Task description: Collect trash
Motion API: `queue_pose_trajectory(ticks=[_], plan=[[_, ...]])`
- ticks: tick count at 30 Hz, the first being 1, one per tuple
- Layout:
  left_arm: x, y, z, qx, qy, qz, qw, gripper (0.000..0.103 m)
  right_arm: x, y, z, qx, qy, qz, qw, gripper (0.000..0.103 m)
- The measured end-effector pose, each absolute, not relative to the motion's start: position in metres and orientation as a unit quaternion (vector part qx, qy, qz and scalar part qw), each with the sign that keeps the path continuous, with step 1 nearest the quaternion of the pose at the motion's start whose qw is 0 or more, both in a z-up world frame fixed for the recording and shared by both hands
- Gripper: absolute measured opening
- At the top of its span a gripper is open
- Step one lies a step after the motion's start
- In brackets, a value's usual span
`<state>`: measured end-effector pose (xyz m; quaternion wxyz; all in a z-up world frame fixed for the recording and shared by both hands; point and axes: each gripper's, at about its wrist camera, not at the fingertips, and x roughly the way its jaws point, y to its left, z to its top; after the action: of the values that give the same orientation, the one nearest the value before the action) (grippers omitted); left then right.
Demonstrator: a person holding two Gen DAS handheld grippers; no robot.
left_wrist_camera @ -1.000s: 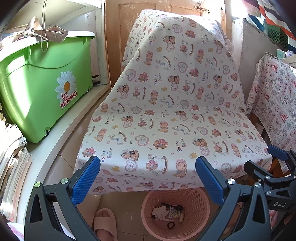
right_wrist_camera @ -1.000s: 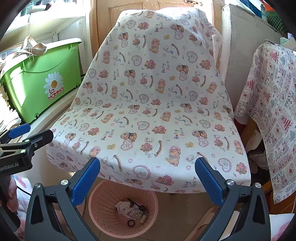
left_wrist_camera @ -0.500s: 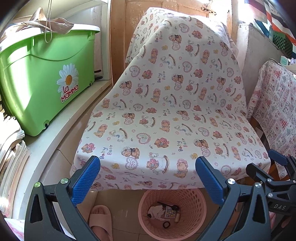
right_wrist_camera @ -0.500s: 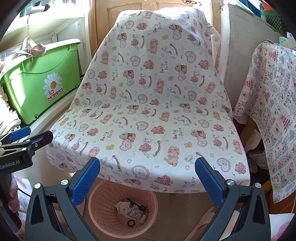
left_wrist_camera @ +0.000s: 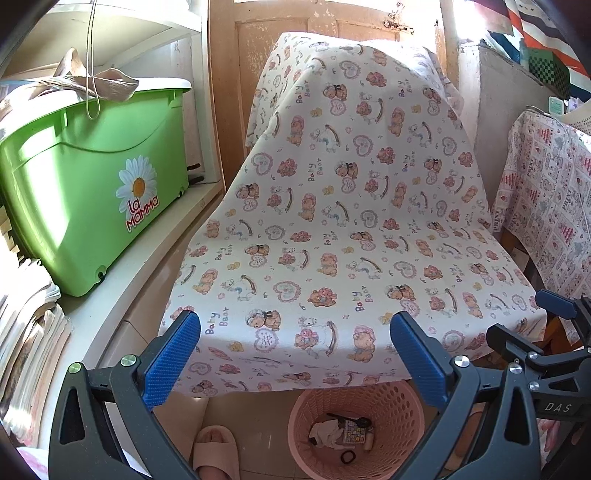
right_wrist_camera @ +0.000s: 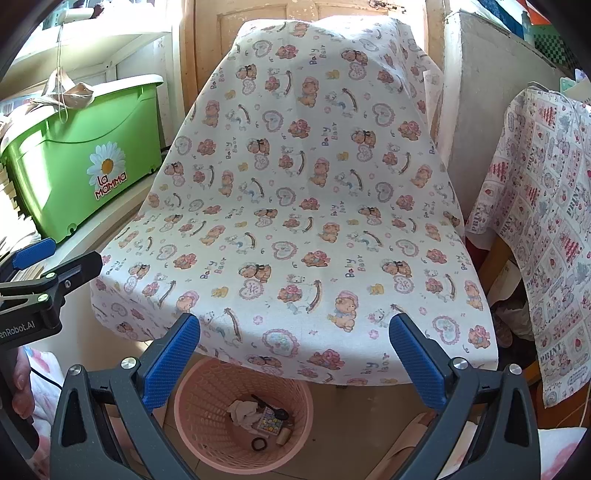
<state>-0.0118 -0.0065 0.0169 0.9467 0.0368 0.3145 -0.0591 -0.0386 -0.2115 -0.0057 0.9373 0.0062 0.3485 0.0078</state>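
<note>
A chair is draped with a white cloth printed with bears and hearts, and it is set before a worn wooden door fitted with a metal latch. To the left, a white shelf is occupied by a green plastic bin marked with a daisy and "La Mamma"; crumpled paper is laid on its lid. Stacked papers are seen at the left edge. To the right, a white cabinet side is lit strongly by sunlight, and a second patterned cloth, printed in squares, is hung beside it. The floor is tiled in pale beige.
</note>
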Motion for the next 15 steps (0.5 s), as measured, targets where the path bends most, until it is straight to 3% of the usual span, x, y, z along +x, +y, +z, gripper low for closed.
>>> queue_pose_trajectory(ticks=[15], plan=[[-0.0191, -0.0043, 0.0256, 0.033, 0.281, -0.054, 0.958, 0.102, -0.0398, -0.2134, -0.0019, 0.002, 0.342, 0.009, 0.940, 0.103]])
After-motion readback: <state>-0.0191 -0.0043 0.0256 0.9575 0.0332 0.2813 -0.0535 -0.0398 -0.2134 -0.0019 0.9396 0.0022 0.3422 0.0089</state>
